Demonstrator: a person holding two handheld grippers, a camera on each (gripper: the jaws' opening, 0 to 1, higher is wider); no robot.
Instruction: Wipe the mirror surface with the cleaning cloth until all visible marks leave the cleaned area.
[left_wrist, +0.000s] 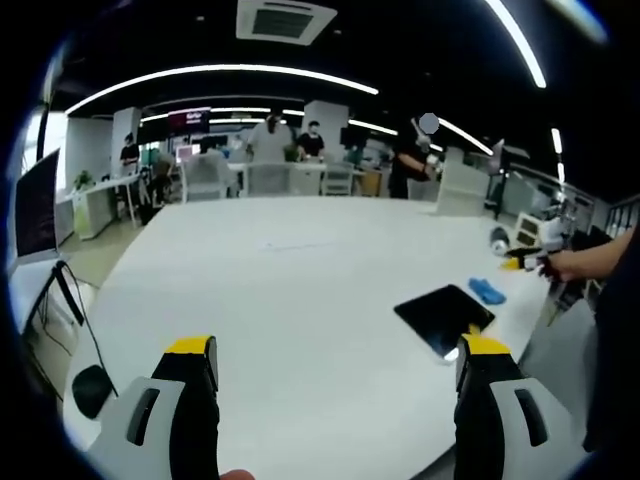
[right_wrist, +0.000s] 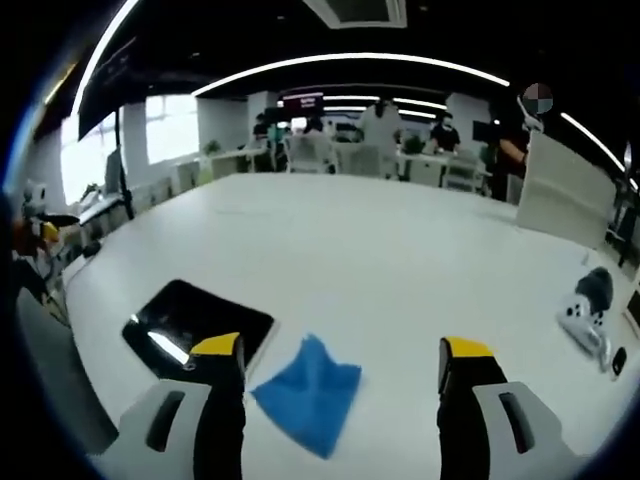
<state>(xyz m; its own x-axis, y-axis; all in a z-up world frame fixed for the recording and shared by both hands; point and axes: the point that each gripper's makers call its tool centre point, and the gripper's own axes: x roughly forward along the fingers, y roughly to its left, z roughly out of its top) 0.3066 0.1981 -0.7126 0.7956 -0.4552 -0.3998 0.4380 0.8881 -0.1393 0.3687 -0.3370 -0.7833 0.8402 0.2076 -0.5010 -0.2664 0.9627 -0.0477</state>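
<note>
A broad white table (right_wrist: 400, 260), matte and smooth with a rounded edge, is stretching across an open-plan office, and the task's two objects are lying on it close to the near edge, within easy reach of the person working there. The mirror (right_wrist: 197, 322), a flat dark rectangle with rounded corners, is lying face up and throwing back a bright streak of the ceiling lights; in the left gripper view it is sitting toward the right side of the table (left_wrist: 300, 300) as a glossy black slab (left_wrist: 444, 318). Just beside it, apparently apart from its edge, the cleaning cloth (right_wrist: 308, 392) is resting in a soft, rumpled blue heap, its folds suggesting thin, pliant fabric, and it is showing again as a small blue patch (left_wrist: 487, 291) beyond the mirror.

The right gripper (right_wrist: 340, 372) is hovering over the cloth with its yellow-tipped jaws spread wide and gripping nothing, a stance that looks like the lead-in to picking the cloth up. The left gripper (left_wrist: 340, 365) is hanging back over bare table, its jaws likewise parted and empty, probably waiting clear of the work. Wiping does not appear to have begun.

A grey-and-white device (right_wrist: 585, 310) is lying far off at the table's right side.
</note>
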